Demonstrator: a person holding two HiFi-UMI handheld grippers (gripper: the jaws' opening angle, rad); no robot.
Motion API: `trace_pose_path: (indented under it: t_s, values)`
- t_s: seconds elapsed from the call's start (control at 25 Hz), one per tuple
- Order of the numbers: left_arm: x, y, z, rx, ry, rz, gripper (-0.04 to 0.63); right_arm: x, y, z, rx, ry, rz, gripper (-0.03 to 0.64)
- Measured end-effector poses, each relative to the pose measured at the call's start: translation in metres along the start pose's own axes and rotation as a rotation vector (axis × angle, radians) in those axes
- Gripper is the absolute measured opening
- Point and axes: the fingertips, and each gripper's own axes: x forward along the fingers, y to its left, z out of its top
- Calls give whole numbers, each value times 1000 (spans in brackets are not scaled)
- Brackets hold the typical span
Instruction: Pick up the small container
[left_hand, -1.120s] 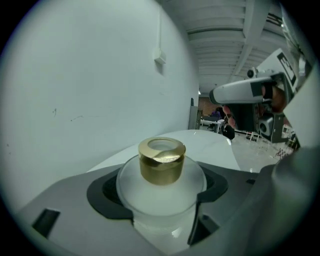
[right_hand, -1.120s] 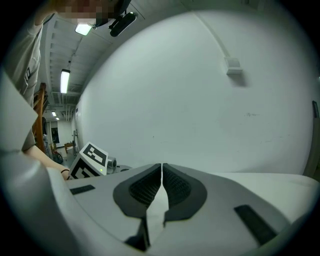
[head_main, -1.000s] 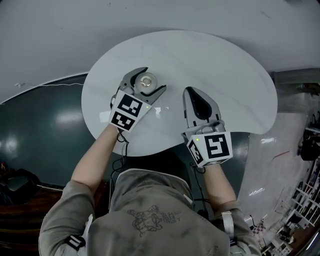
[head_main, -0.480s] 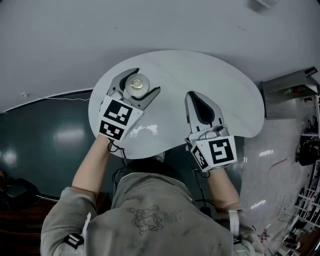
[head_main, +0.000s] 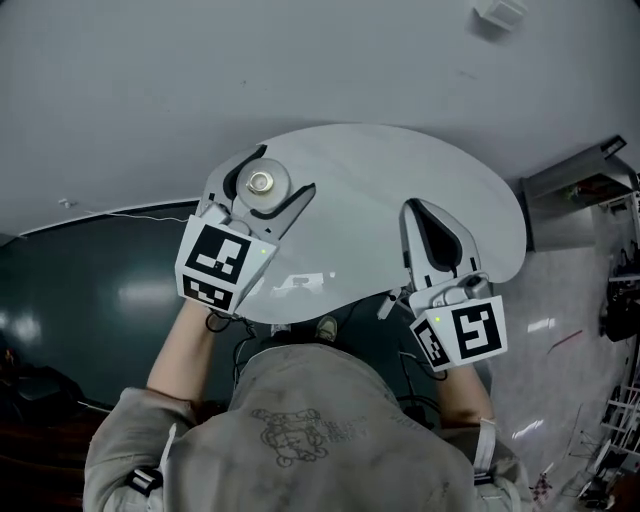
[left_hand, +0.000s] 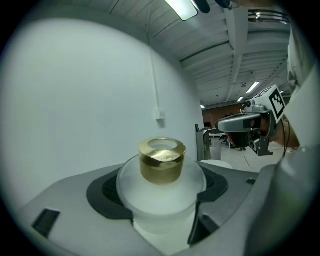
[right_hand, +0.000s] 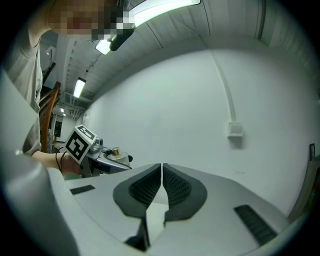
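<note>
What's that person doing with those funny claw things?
A person holds a gripper in each hand over a round white table. The left gripper is clamped on a small frosted container with a gold cap. The right gripper is shut and empty, off to the side.

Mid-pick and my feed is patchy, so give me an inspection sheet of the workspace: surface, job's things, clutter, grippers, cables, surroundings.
Surface: white oval table, glossy.
Job's things: small container, frosted body with a gold cap, upright between the left jaws; whether it touches the table cannot be told.
Clutter: nothing seen.
Grippers: left gripper shut on the small container; right gripper shut, nothing between its jaws, over the table's right part.
Cables: dark leads under the left gripper; thin white cable along the wall base.
Surroundings: white wall, wall box, dark floor.
</note>
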Motion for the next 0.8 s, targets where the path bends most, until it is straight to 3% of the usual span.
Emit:
trace_pose_path:
  t_s: [0.48,0.8]
  values:
    - [-45,-21,11,-8,-69,26,344,-23,21,6,-13,-55,15,34]
    - [-49,-38,-15,31,-21,36,344,-29,30,-24,-23,-3,21,34]
